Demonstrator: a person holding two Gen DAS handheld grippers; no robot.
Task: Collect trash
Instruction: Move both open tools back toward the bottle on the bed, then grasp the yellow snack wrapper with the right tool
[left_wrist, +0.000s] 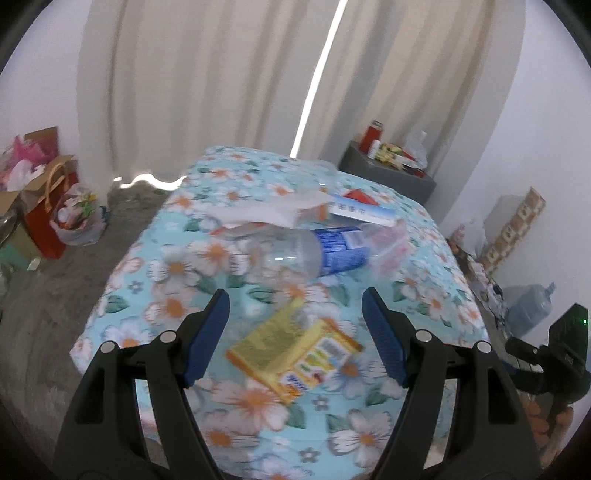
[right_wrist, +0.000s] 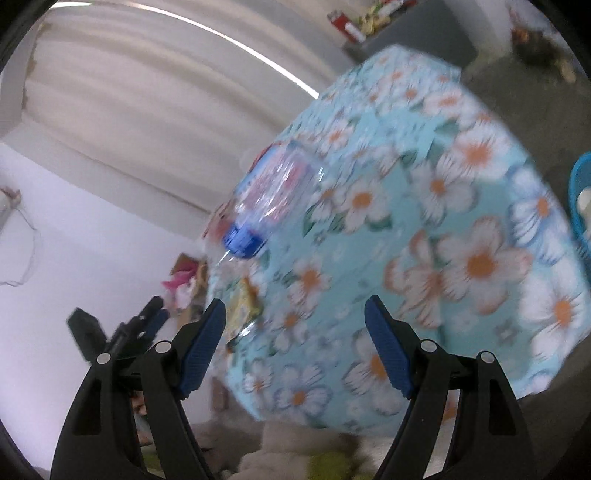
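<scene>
On a table with a blue floral cloth (left_wrist: 177, 266) lie a yellow snack wrapper (left_wrist: 291, 354), a clear plastic bottle with a blue label (left_wrist: 306, 251), a white paper (left_wrist: 266, 214) and a blue-white carton (left_wrist: 365, 212). My left gripper (left_wrist: 295, 332) is open and empty, hovering just above the wrapper. My right gripper (right_wrist: 295, 343) is open and empty above the table's edge, short of the bottle with its blue cap (right_wrist: 243, 240). The other gripper shows at the left of the right wrist view (right_wrist: 122, 332).
Bags and boxes (left_wrist: 48, 206) stand on the floor at the left. A grey side table with jars (left_wrist: 391, 162) stands behind. A water jug (left_wrist: 532, 302) and boxes stand at the right. A blue basket (right_wrist: 581, 199) sits at the right edge.
</scene>
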